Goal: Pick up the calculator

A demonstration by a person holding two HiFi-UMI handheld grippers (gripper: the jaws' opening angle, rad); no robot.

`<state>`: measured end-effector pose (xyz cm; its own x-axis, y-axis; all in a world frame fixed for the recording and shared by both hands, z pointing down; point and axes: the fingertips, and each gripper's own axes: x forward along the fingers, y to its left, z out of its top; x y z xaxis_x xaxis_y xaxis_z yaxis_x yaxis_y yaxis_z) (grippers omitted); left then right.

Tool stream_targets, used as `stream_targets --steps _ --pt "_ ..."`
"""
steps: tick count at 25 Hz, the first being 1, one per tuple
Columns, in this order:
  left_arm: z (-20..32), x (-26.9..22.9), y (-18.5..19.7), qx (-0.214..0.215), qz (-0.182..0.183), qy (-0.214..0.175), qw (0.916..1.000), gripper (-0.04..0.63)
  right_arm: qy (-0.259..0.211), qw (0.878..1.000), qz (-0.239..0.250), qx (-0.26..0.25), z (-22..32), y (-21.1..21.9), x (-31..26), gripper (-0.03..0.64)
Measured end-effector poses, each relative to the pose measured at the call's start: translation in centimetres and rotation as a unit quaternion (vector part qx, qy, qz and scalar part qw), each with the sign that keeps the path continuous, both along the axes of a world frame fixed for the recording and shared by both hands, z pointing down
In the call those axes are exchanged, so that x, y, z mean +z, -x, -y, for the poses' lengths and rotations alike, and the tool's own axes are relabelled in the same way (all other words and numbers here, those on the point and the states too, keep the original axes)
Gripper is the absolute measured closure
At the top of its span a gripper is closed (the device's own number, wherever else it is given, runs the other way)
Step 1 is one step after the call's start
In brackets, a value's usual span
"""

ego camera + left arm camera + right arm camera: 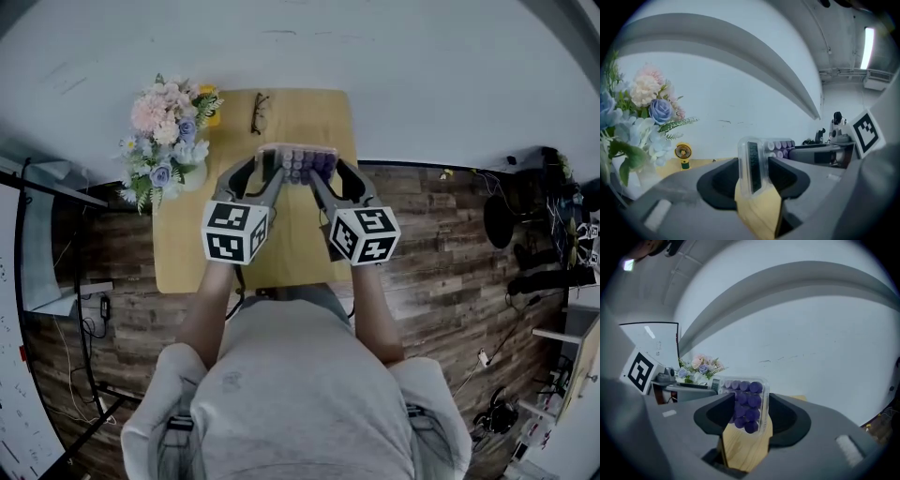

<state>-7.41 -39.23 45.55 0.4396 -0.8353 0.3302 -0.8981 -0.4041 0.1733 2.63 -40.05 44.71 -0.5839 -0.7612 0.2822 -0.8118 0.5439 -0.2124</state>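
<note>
HELD ALOFT: A person in a grey shirt (300, 394) stretches both forearms forward, side by side, over a light wooden desk (183, 253). Each hand carries a two-jaw gripper, and the pair converge on a single clear-cased calculator with round purple keys (297, 159). The left gripper (269, 162) and the right gripper (325, 165) angle inward and slightly downward. Each carries one white cube with black square markers, two in all: the left cube (234, 232) and the right cube (364, 234).

The left gripper's jaws stand wide apart yet press on both sides of the calculator's display end. The right gripper's jaws, set about as wide, clamp the keypad end, where rows of purple keys show through the clear case. The calculator hangs between the two grippers, clear of the desk, whose wood shows beneath it in both gripper views. It sits over the desk's far half, towards the pale wall (422, 75).

Three other things share the desk. One bouquet of pink, blue and white flowers (167, 136) stands at the far left corner. One small yellow fan (683, 154) stands just beside the bouquet. One pair of dark-rimmed spectacles (260, 112) lies just beyond the calculator. A dark plank floor (450, 262) surrounds the desk.
</note>
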Motion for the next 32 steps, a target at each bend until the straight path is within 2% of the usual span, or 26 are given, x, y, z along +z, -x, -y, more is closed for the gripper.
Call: stream_targets --steps 19,32 --pt "-2.6 -7.2 -1.8 0.036 0.006 -0.090 0.9953 0.391 -0.119 0.992 -0.008 0.037 -3.6 -1.9 -7.9 0.405" --pt "-4.9 -11.2 -2.1 0.041 0.028 -0.159 0.9860 0.391 -0.174 0.983 -0.002 0.057 -6.2 -2.2 -11.5 0.410"
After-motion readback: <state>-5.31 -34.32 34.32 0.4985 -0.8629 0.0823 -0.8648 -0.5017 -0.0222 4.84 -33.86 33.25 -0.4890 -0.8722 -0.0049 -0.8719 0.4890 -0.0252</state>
